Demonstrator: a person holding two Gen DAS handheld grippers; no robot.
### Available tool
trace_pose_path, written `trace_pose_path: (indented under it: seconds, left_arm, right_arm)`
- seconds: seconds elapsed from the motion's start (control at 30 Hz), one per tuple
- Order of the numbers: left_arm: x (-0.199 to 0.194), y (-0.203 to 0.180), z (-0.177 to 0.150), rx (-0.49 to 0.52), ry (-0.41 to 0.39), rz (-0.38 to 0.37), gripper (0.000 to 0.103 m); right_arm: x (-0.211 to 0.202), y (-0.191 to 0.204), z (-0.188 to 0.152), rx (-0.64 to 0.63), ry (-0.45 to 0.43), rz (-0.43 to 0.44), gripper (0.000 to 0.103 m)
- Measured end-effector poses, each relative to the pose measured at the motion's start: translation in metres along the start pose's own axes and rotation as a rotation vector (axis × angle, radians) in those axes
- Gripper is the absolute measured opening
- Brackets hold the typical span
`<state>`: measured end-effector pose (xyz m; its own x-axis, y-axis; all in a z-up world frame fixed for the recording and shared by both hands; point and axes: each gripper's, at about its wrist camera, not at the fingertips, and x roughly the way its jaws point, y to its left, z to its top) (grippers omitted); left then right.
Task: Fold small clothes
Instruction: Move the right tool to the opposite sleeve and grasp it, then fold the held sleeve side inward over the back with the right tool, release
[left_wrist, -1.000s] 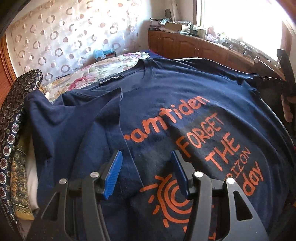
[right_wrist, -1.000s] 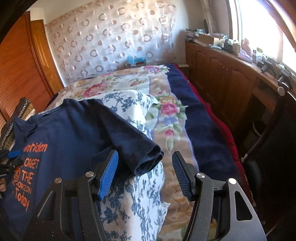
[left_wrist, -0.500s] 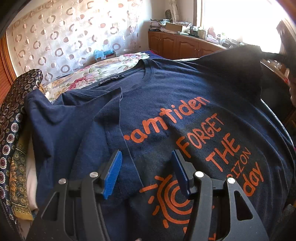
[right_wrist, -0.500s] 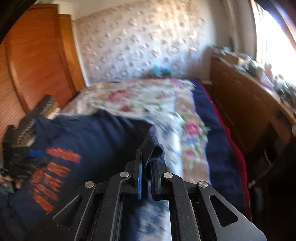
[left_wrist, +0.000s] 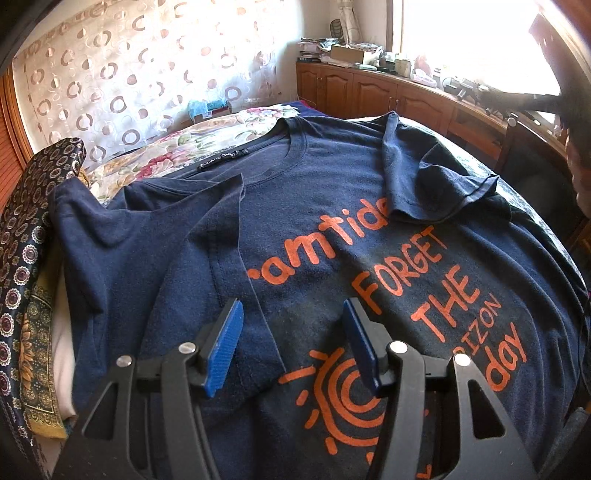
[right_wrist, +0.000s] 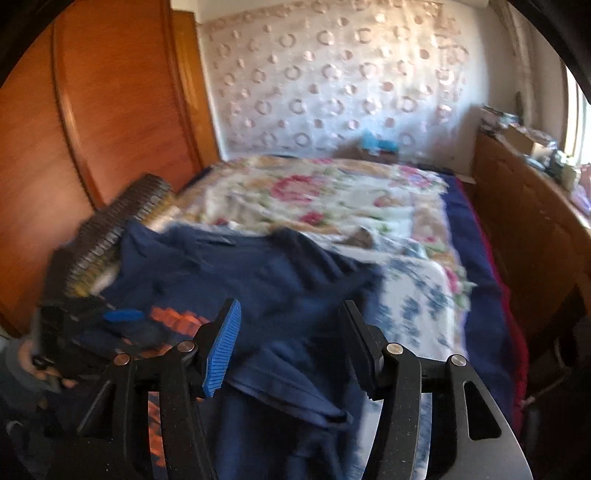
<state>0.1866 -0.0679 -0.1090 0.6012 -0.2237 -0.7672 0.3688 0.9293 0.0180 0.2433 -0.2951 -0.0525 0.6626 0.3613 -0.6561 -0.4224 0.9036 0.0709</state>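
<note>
The navy T-shirt (left_wrist: 332, 258) lies face up on the bed (right_wrist: 332, 192), its orange print showing, and both sleeves are now turned inward onto the chest. The left sleeve (left_wrist: 166, 251) lies folded over near the left tool (left_wrist: 291, 343), and the right sleeve (left_wrist: 428, 184) lies across the first line of the print. The right tool (right_wrist: 288, 343) has just been opening its jaws; they stand about half apart with nothing pressed between them, and the sleeve it carried lies loose under them. The left tool hovers above the lower chest, also half open and holding nothing. So I judge that the sleeve step is finished and the body fold comes next. For this, each tool should probably go to one corner of the hem, which is not visible here, pinch it and bring it up toward the collar (left_wrist: 288, 147). The right sleeve looks a little crooked, so it may need smoothing first.
</note>
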Motion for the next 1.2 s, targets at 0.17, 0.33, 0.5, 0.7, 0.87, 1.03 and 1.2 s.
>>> trace_pose_path:
  seconds: [0.17,0.33,0.5,0.7,0.87,1.03,1.2]
  left_arm:
    - [0.000,0.001,0.001,-0.002,0.000,-0.002,0.056]
    - [0.000,0.001,0.001,-0.004,0.000,-0.005,0.056]
    - [0.000,0.001,0.001,-0.004,0.000,-0.005,0.056]
    - [0.000,0.002,0.001,-0.005,0.000,-0.006,0.056]
    - [0.000,0.002,0.001,-0.005,0.000,-0.006,0.056]
    - [0.000,0.002,0.001,-0.004,0.000,-0.005,0.056]
    - [0.000,0.002,0.001,-0.005,0.000,-0.006,0.056]
  right_arm:
    - [0.012,-0.014,-0.031,0.023,0.084,-0.022,0.056]
    - [0.020,-0.021,-0.056,0.046,0.134,-0.039,0.056]
    - [0.021,-0.024,-0.065,0.061,0.160,-0.031,0.056]
    - [0.022,-0.011,-0.069,0.021,0.172,0.005,0.001]
    - [0.003,0.009,-0.065,-0.018,0.140,0.047,0.000]
    - [-0.007,0.034,-0.071,-0.074,0.155,0.077,0.000]
    - [-0.004,0.027,-0.072,-0.088,0.137,-0.050,0.016]
